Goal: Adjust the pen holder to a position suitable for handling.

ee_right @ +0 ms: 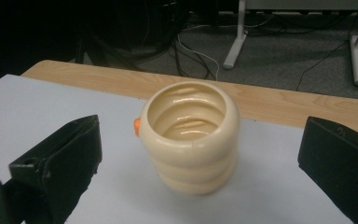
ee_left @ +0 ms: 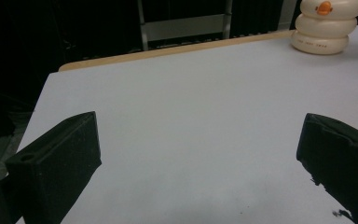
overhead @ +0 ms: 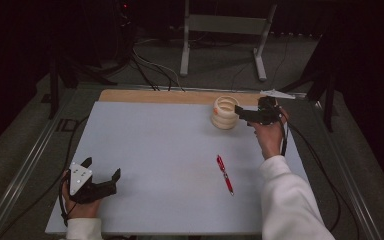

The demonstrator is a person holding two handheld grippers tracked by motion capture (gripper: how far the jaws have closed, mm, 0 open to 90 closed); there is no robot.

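A cream ribbed cup with an orange duck bill stands upright near the table's far edge. My right gripper is held just to its right, open, jaws pointing at it. In the right gripper view the cup stands ahead between the wide-apart jaws, untouched, its hollow inside showing. A red pen lies flat on the white sheet, nearer the person. My left gripper rests open at the near left corner with nothing between its jaws. The left gripper view shows the cup far off at the top right.
The white sheet covers the table, with a bare wooden strip along its far edge. Beyond it stand a metal frame and cables on the grey floor. Cables trail from both grippers.
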